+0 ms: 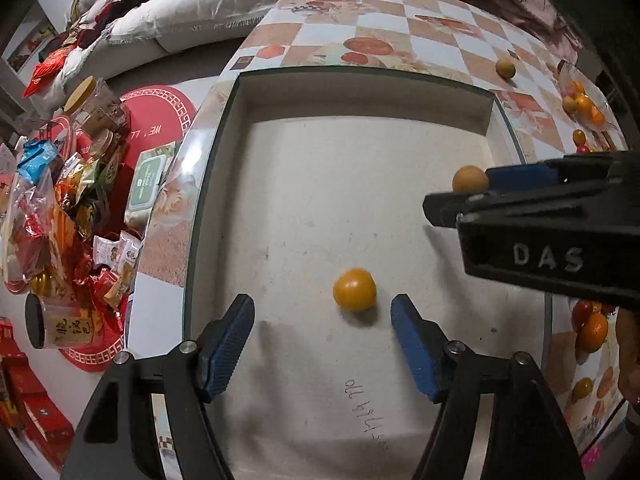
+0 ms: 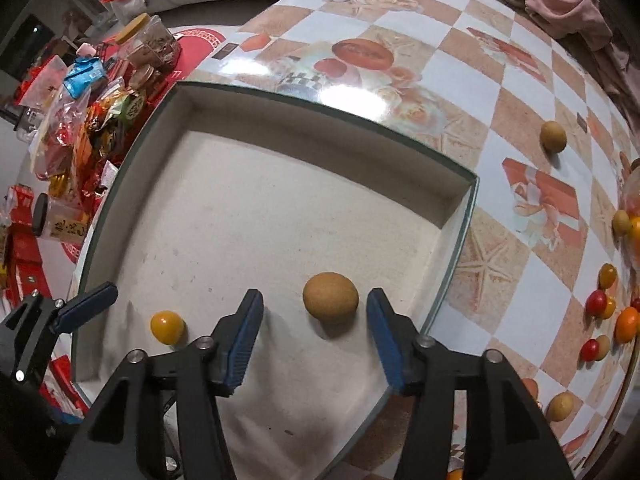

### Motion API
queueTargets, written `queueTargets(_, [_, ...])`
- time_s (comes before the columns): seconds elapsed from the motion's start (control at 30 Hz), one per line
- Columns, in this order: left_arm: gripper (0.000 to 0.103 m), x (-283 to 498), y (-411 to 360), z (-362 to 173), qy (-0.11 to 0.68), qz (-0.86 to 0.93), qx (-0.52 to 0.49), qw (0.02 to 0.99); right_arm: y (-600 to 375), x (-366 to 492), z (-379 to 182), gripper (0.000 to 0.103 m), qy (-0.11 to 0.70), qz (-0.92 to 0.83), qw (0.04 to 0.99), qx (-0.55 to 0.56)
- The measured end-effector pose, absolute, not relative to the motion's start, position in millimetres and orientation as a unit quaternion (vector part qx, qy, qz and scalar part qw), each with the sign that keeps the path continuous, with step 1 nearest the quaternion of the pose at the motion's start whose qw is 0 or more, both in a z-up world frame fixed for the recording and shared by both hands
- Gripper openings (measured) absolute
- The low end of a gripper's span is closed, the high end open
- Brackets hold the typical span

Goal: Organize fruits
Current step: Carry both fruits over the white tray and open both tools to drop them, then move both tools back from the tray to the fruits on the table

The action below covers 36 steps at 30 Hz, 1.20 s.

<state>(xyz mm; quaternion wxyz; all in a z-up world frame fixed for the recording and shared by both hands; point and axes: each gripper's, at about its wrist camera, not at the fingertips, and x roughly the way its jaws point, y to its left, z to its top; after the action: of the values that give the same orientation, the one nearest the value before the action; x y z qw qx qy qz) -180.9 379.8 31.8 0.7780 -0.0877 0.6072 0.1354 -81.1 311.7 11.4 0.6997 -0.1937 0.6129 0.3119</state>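
Observation:
A shallow white box lid (image 1: pixel 320 184) lies on the checked table; it also shows in the right wrist view (image 2: pixel 248 208). A yellow tomato (image 1: pixel 355 289) rests on its floor between the tips of my open left gripper (image 1: pixel 322 314), nearer the right finger and free of both. A brown round fruit (image 2: pixel 330 298) rests in the box between the fingers of my open right gripper (image 2: pixel 315 306), touching neither. The right gripper's blue fingertip sits beside that brown fruit (image 1: pixel 470 178) in the left wrist view. The yellow tomato (image 2: pixel 167 327) and my left gripper's finger (image 2: pixel 86 306) show at left in the right wrist view.
Loose fruits lie on the table right of the box: a brown one (image 2: pixel 553 136), red and yellow tomatoes (image 2: pixel 602 300), an orange one (image 2: pixel 626 324). A clear bag of fruit (image 1: pixel 582 104) sits far right. Snack packets and jars (image 1: pixel 72 208) crowd the floor at left.

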Motion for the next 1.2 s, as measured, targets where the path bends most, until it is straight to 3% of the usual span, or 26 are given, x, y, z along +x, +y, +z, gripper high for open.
queueTargets(0.17, [0.072, -182.1, 380.6, 34.1, 0.609, 0.136, -0.088, 0.776, 313.5, -81.9, 24.3, 0.080, 0.604, 0.315, 0.710, -0.181])
queueTargets(0.8, [0.072, -175.1, 356.8, 52.4, 0.604, 0.121, -0.061, 0.786, 280.0, -75.8, 59.4, 0.081, 0.592, 0.300, 0.734, -0.140])
queueTargets(1.2, [0.072, -145.6, 302.7, 71.9, 0.588, 0.069, -0.039, 0.805, 179.2, -61.7, 71.3, 0.081, 0.587, 0.223, 0.775, -0.076])
